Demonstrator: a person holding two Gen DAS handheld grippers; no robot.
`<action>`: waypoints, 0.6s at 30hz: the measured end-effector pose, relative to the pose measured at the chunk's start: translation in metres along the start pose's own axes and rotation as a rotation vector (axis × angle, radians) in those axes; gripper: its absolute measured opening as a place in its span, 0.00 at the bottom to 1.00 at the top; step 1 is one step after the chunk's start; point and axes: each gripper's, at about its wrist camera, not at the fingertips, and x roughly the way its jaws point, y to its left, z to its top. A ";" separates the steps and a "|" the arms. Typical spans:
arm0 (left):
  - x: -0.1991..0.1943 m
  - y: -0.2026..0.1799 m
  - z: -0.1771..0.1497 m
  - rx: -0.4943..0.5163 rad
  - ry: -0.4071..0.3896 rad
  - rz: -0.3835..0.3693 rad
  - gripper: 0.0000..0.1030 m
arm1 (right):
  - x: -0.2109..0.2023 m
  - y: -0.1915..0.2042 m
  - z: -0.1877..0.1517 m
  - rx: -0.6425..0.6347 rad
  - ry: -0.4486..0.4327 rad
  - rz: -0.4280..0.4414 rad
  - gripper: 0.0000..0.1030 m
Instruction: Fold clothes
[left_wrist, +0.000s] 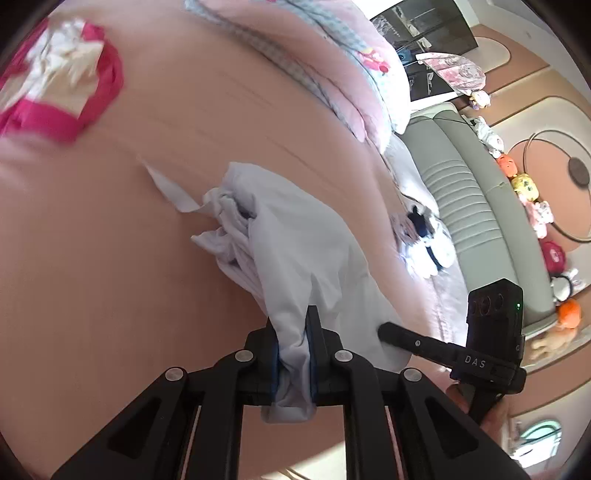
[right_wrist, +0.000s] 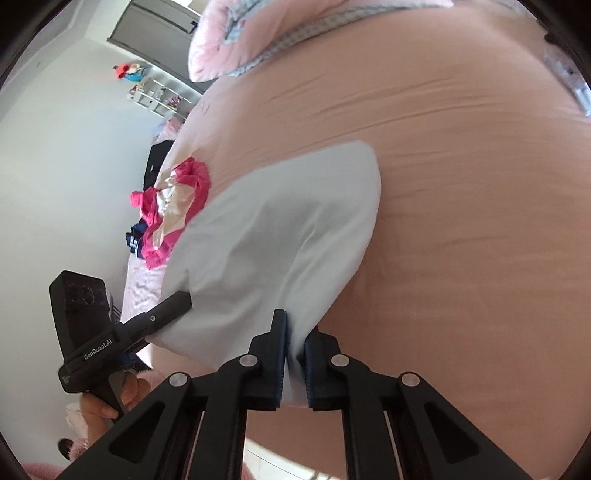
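Plush toys (left_wrist: 524, 184) line the grey headboard (left_wrist: 465, 192) beside pink pillows (left_wrist: 354, 74)

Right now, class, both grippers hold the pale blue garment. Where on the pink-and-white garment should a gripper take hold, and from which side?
Judging from the left wrist view, take the pink-and-white garment by its magenta edge band nearest the pale blue garment. It lies crumpled on the pink bedsheet, so come from above with open jaws; that raised fold looks easiest to pinch.

The garment (left_wrist: 295, 254) lies on the bed (left_wrist: 110, 258), its near edge between the fingers of the left hand-held gripper (left_wrist: 293, 354) and the right hand-held gripper (right_wrist: 295, 354). A crumpled clothes pile (left_wrist: 59, 77) lies farther back to the left; a folded quilt (left_wrist: 325, 55) lies behind; a headboard (left_wrist: 472, 206) stands to the right.
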 end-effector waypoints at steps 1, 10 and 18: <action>-0.003 0.000 -0.009 -0.017 0.009 -0.007 0.09 | -0.012 -0.001 -0.010 0.001 0.000 0.001 0.07; 0.011 0.030 -0.053 -0.125 0.125 0.053 0.13 | 0.010 -0.029 -0.072 -0.001 0.131 -0.279 0.09; -0.018 -0.044 -0.009 0.320 -0.118 0.292 0.29 | -0.015 0.053 -0.026 -0.288 -0.103 -0.420 0.31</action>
